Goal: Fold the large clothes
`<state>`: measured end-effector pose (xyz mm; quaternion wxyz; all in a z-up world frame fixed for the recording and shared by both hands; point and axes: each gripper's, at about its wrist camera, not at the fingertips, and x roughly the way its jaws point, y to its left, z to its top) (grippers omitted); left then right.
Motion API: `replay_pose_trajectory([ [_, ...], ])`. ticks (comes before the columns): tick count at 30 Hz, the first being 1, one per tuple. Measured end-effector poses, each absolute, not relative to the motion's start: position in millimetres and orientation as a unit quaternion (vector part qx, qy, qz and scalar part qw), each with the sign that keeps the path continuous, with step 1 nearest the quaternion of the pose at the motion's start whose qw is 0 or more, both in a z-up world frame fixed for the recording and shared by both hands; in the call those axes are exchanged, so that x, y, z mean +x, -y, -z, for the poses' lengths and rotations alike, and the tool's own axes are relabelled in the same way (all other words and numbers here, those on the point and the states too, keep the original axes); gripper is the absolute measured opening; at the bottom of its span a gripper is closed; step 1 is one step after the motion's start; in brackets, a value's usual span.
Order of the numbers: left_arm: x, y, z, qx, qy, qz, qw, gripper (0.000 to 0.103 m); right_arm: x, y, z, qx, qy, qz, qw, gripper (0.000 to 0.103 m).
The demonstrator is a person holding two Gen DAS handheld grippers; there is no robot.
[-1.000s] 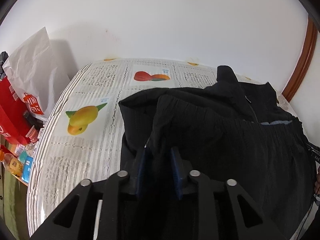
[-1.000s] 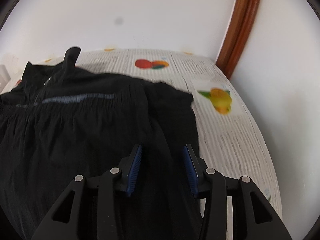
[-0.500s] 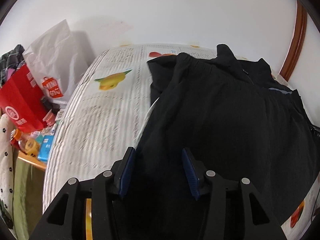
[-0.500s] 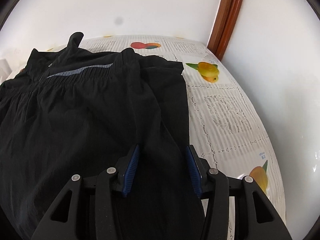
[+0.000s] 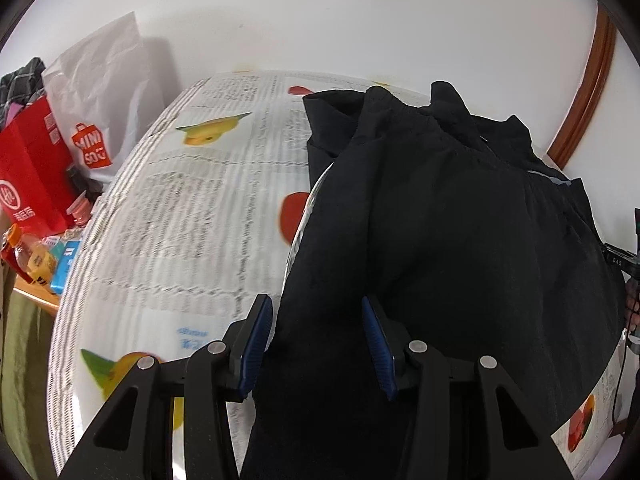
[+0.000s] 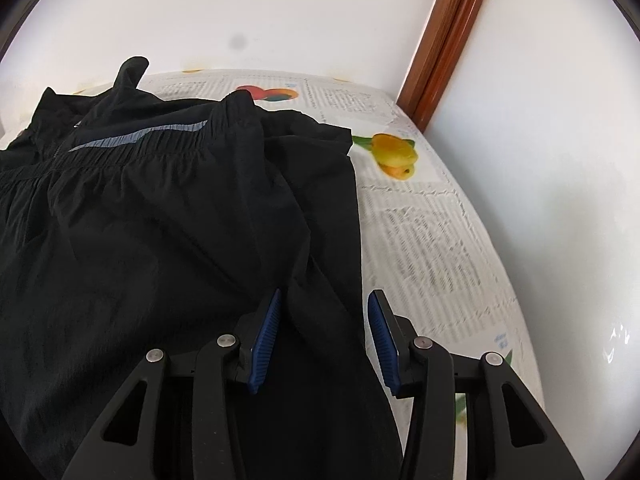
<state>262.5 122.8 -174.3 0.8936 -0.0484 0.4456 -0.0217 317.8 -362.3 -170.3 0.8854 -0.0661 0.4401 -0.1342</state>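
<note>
Here, nearest us: left tongs [image 5: 316,340] and right tongs [image 6: 324,340] both spread wide, gripping nothing, above black garment [image 6: 180,220] | garment lies folded over on tabletop [image 5: 180,220], waistband far | step: between folds, we judge | next: clamp the near edge on both sides, carry it toward the waistband.

From where I'm steering, the table [image 5: 172,216] wears a cover printed like newspaper, with fruit pictures scattered over it. A black garment [image 5: 460,248] lies right on it, spread ahead of both pairs of fingers and running back under them. Bare print shows outside the left fingers in the left view, and outside the right fingers in the right one.
</note>
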Motion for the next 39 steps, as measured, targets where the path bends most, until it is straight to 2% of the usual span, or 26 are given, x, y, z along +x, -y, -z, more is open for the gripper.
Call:
replay_pose_trajectory([
  [11, 294, -80, 179, -0.042, -0.447, 0.042, 0.893, 0.044, 330, 411, 160, -0.063, -0.439, 0.157, 0.882, 0.044],
  [21, 260, -93, 164, -0.04, -0.439, 0.036, 0.897, 0.044, 284, 431, 134, -0.04, -0.427, 0.205, 0.88, 0.044],
  [29, 213, -118, 152, -0.033, -0.423, 0.014, 0.905, 0.046, 242, 338, 103, -0.021, -0.385, 0.129, 0.914, 0.047],
  [39, 177, -158, 171, -0.042, -0.434, -0.033, 0.899, 0.049, 226, 144, 136, -0.06, -0.39, -0.055, 0.917, 0.049],
])
